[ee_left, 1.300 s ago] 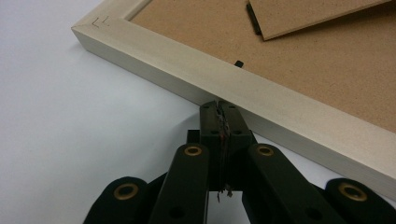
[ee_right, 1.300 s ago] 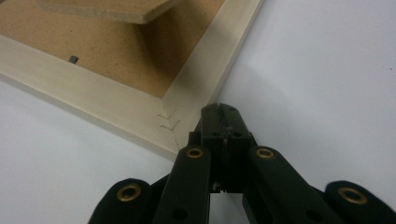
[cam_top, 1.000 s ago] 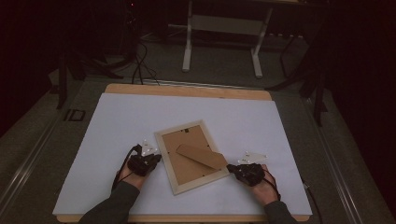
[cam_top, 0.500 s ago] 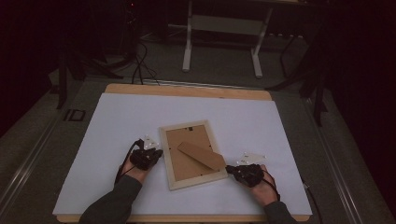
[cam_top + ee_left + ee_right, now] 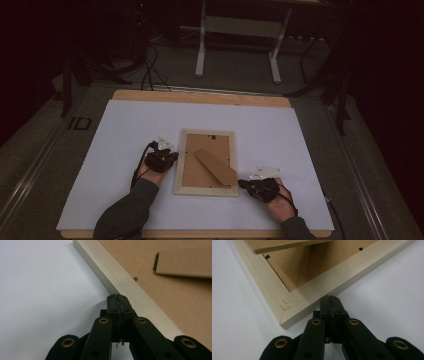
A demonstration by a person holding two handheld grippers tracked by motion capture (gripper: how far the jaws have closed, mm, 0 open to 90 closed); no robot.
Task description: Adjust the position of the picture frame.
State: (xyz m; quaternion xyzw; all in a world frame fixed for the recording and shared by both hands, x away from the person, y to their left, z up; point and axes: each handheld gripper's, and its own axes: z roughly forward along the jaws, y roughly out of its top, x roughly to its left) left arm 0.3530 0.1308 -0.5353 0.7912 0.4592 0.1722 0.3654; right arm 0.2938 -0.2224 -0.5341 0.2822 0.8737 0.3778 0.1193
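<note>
One frame (image 5: 206, 162); two hand-held grippers

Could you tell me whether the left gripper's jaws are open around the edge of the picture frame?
No, in the left gripper view the left gripper has its jaws shut together, tips against the outer side of the picture frame.

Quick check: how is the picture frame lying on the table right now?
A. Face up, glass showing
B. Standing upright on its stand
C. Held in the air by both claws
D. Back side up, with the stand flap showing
D. The frame lies flat on the white table with its brown backing and stand flap facing up; both claws are shut at its edges.
</note>
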